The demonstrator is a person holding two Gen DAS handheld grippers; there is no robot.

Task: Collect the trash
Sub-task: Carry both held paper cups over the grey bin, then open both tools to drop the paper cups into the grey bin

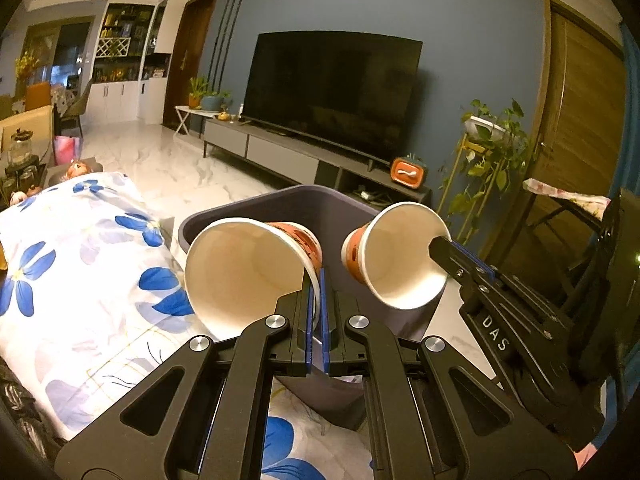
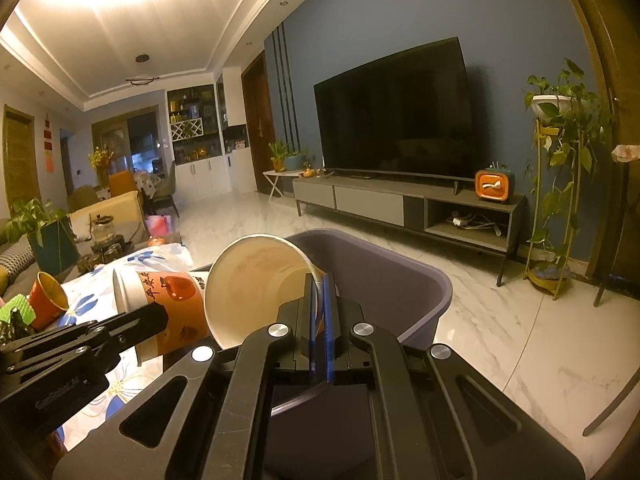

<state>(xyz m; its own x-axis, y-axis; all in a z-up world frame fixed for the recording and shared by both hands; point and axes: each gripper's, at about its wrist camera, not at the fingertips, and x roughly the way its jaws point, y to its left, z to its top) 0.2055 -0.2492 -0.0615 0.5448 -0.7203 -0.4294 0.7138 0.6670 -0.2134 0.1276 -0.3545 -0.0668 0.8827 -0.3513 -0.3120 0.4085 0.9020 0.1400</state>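
Two paper cups, white inside with an orange print outside, are tipped on their sides over a grey-purple bin (image 1: 320,200). My left gripper (image 1: 316,278) is shut on the rim of the left cup (image 1: 240,272), its mouth facing the camera. My right gripper (image 1: 438,245) pinches the rim of the right cup (image 1: 400,256) beside it. In the right wrist view, the right gripper (image 2: 320,282) grips its cup (image 2: 256,280) over the bin (image 2: 400,268), and the left gripper (image 2: 158,314) holds the other cup (image 2: 172,300) to the left.
A table with a blue-flowered cloth (image 1: 80,272) lies left of the bin. On it sit another orange cup (image 2: 48,300) and a green crinkled scrap (image 2: 16,312). Beyond are marble floor (image 2: 500,340), a TV stand (image 2: 400,204) and a plant stand (image 2: 556,200).
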